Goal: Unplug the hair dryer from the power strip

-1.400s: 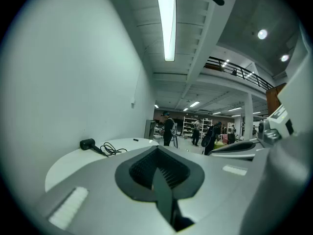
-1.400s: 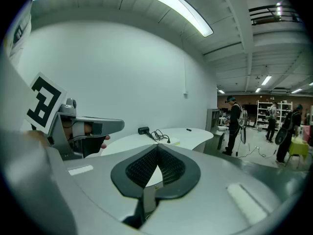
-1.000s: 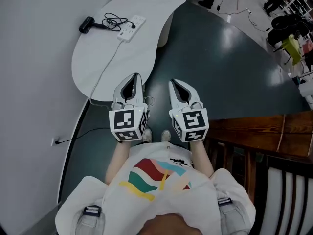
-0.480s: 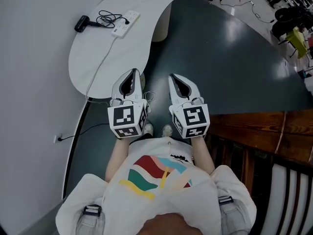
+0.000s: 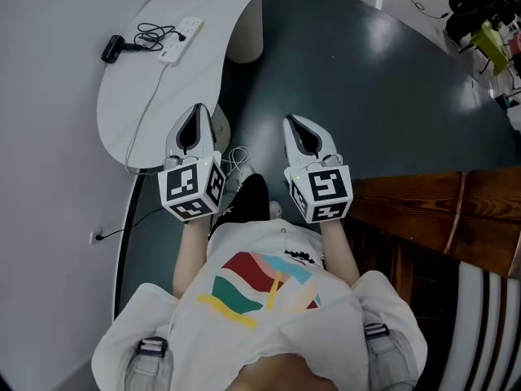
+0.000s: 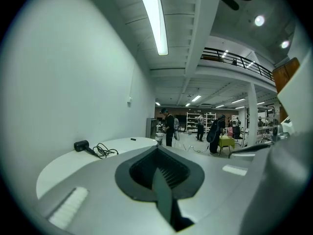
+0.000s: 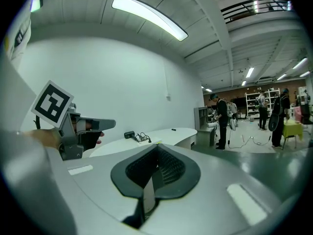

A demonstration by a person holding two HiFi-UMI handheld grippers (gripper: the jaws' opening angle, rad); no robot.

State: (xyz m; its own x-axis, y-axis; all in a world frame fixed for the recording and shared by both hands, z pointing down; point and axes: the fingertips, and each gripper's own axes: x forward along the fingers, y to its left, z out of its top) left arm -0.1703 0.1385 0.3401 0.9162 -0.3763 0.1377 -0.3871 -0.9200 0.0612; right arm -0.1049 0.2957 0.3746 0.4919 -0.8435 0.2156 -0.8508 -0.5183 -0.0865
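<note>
Right now we are at the approach. The left gripper [image 5: 195,112] and the right gripper [image 5: 297,125] are held out level in front of us, each with its jaws pressed together on nothing. The hair dryer [image 5: 114,49] lies at the far end of the white table [image 5: 130,112], well apart from both grippers. Its black cord [image 5: 151,34] is coiled between it and the power strip [image 5: 181,37]. To do this well, we should close in along the table's edge and open the jaws only once we are near. One gripper can then pin the power strip flat while the other takes the plug body, not the cord, and pulls straight out. Which socket holds the plug is too small to tell from here.
</note>
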